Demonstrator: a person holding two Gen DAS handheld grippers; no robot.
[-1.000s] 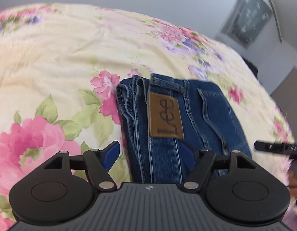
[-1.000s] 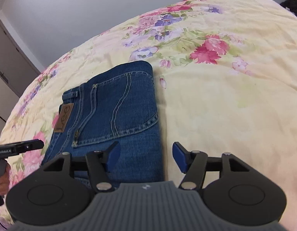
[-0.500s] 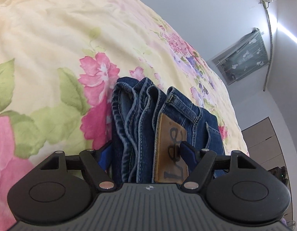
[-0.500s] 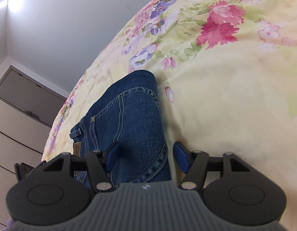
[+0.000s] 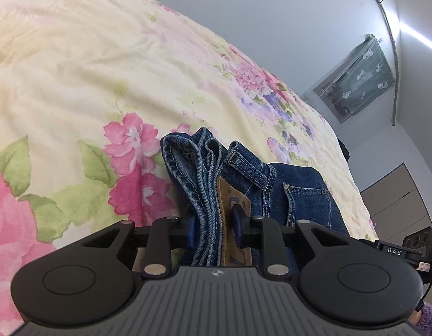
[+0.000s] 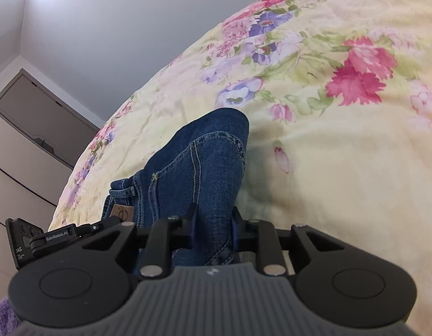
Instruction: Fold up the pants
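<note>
A pair of folded blue jeans with a brown leather Lee patch lies on the floral bedspread. My left gripper is shut on the stacked waistband edge of the jeans, with the patch between its blue pads. My right gripper is shut on the folded side of the jeans at their near edge. The left gripper's housing shows at the left of the right wrist view.
The cream bedspread with pink and purple flowers spreads all around the jeans. A grey wall, a window and a wardrobe lie beyond the bed's edge.
Both grippers have dropped low to the bed, moved onto the jeans and closed: the left on the waistband edge, the right on the folded side. They were open a second ago.
</note>
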